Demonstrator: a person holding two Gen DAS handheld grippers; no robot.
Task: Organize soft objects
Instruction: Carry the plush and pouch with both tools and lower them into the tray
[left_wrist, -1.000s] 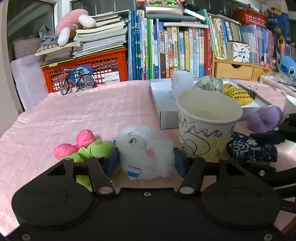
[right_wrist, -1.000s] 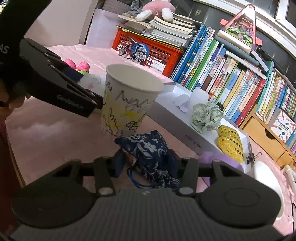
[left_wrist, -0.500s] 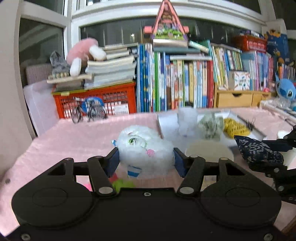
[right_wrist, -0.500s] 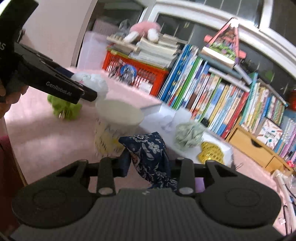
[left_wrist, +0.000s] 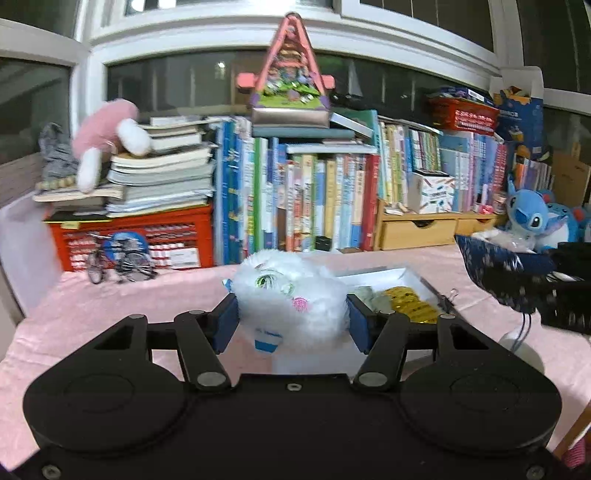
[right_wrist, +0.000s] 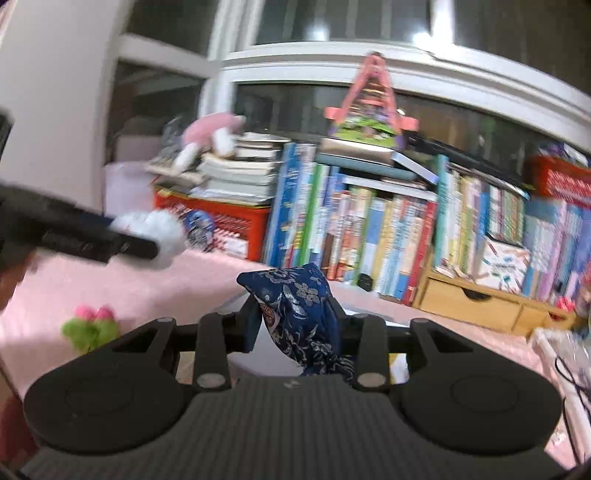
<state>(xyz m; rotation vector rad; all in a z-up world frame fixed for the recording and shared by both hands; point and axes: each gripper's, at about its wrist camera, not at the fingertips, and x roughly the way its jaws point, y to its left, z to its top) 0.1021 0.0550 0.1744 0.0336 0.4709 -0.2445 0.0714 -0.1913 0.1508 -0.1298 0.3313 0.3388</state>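
The tall row of upright colourful books (left_wrist: 314, 199) (right_wrist: 388, 236) is faced by both wrist views, seen beyond a pink tablecloth (left_wrist: 110, 295) (right_wrist: 166, 280).

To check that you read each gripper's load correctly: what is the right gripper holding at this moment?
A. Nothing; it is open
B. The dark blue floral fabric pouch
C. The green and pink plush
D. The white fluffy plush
B: in the right wrist view the right gripper is shut on the dark blue floral pouch, while the white fluffy plush sits in the left gripper.
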